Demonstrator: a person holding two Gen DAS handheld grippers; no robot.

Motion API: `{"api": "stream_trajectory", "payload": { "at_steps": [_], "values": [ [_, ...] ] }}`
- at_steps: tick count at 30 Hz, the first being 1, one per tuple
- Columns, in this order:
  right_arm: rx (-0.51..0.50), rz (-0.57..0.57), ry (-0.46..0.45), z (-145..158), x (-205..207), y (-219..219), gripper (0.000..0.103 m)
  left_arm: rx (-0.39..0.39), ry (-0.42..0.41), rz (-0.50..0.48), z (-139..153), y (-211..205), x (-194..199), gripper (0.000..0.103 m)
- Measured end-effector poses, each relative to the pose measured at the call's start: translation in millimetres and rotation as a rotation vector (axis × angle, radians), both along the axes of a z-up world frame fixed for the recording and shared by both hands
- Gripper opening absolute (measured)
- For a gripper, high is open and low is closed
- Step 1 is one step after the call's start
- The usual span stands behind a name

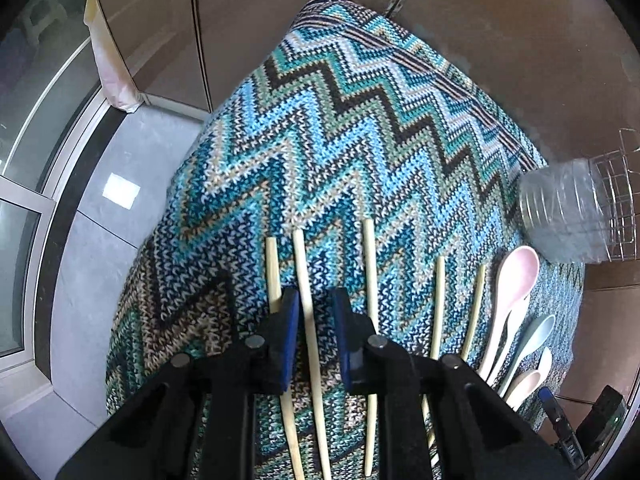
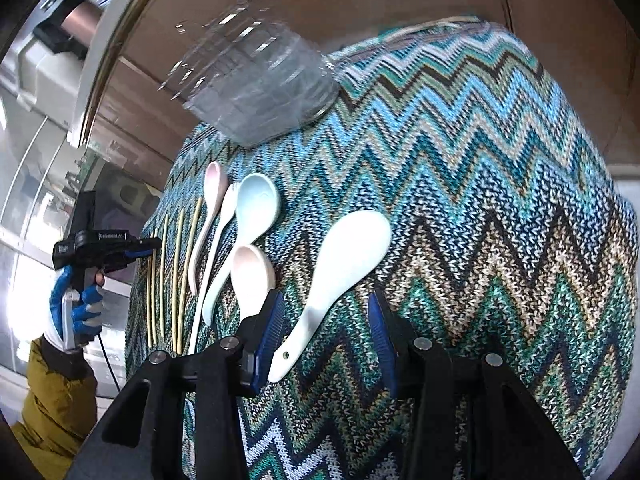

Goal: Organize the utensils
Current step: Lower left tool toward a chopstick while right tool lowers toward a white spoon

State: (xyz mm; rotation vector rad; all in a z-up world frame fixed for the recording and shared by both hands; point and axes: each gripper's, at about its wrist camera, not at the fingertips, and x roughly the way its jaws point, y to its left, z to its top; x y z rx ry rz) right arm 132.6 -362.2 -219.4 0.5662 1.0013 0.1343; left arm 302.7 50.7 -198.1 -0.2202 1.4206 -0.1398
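Left gripper (image 1: 316, 312) open, straddling 1 chopstick (image 1: 306, 300) flat on cloth (image 1: 340, 120). Right gripper (image 2: 326, 316) open around white spoon (image 2: 340, 264) handle. Best closed low, centred on each shaft; container (image 2: 264, 88) beyond.

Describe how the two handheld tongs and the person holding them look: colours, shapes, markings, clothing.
Both tongs are black plastic frames with round silver bolts and ribbed blue pads. The left tongs and right tongs look alike. From the right wrist view, the left unit has a pistol-style black handle with white lettering, too small to read, and a thin black cable. The hand wears a blue and white glove with a mustard-yellow sleeve.
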Motion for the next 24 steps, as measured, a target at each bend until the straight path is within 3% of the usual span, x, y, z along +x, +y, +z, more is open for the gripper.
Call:
{"api": "stream_trajectory", "payload": {
  "at_steps": [4, 15, 19, 24],
  "values": [
    [0.063, -0.034, 0.053, -6, 8, -11, 0.053, 0.0, 0.004, 0.0, -1, 0, 1, 0.015],
    [0.084, -0.053, 0.137, -9, 36, -6, 0.054, -0.007, -0.004, -0.011, -2, -1, 0, 0.015],
    [0.064, -0.067, 0.136, -4, 43, -6, 0.035, -0.016, -0.005, -0.008, -2, 0, 0, 0.015],
    [0.072, -0.048, 0.13, -4, 50, -1, 0.033, -0.014, -0.005, -0.011, -2, 0, 0, 0.015]
  ]
}}
